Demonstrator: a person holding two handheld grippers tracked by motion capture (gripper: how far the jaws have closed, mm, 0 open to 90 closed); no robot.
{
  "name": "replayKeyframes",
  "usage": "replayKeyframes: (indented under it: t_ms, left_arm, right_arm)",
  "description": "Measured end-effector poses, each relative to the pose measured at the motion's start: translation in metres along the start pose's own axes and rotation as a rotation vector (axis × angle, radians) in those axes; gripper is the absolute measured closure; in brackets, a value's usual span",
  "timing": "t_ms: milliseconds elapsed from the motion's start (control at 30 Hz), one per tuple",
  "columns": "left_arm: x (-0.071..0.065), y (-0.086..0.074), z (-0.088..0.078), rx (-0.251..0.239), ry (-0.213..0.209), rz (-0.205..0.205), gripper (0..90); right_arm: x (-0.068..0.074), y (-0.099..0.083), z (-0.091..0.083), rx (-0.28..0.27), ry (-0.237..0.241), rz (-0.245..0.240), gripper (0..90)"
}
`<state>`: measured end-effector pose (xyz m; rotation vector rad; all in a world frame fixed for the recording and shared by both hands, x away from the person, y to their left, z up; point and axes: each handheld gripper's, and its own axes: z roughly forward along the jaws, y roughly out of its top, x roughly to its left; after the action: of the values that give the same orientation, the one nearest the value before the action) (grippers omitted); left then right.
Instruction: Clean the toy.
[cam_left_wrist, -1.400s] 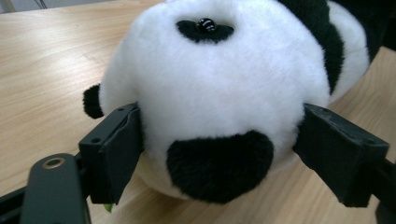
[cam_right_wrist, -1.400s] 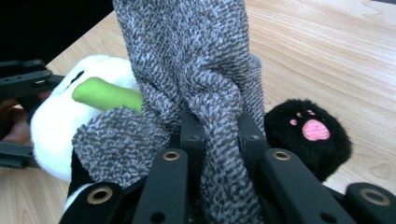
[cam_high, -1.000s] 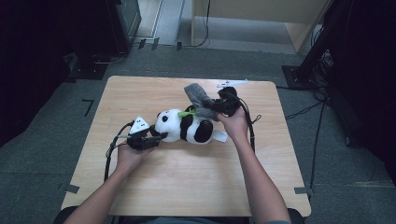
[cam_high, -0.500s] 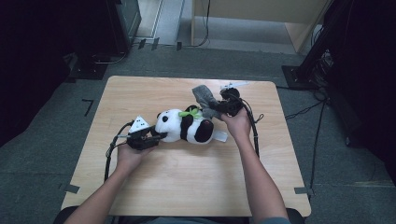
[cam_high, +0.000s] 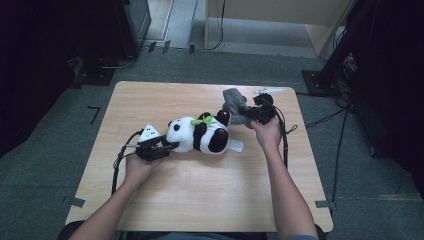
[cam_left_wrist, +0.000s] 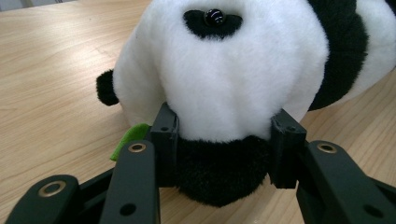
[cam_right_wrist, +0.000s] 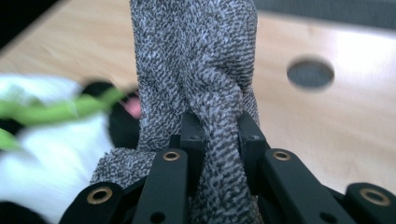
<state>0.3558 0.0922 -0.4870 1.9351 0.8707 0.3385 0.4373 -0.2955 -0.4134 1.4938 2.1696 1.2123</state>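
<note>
We see the left gripper (cam_high: 167, 146), jaws just closing, clamped on the panda plush (cam_high: 200, 136) lying mid-table (cam_high: 200, 200), while the right gripper (cam_high: 248, 118) pinches tight a grey knit cloth (cam_high: 234, 103) just beside the panda's far end.

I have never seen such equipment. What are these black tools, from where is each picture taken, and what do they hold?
A person sits at a wooden table and holds a hand-operated two-jaw gripper in each hand. One camera looks down from above; another rides on each gripper and looks along its jaws. The left gripper has just been closing and clamps the head of a toy panda that lies on the table. The right gripper is shut on a grey knitted cloth, beyond the panda.
</note>
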Motion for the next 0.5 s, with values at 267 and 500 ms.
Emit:
replayKeyframes:
  t_ms: [267, 500]
  left_arm:
    - [-0.002, 0.0, 0.0, 0.003, -0.004, -0.003, 55.7]
    - [-0.002, 0.001, 0.0, 0.001, -0.007, -0.006, 55.7]
  right_arm:
    - [0.034, 0.014, 0.022, 0.023, 0.064, -0.079, 78.1]
    - [0.025, 0.0, 0.033, 0.05, 0.056, -0.045, 78.2]
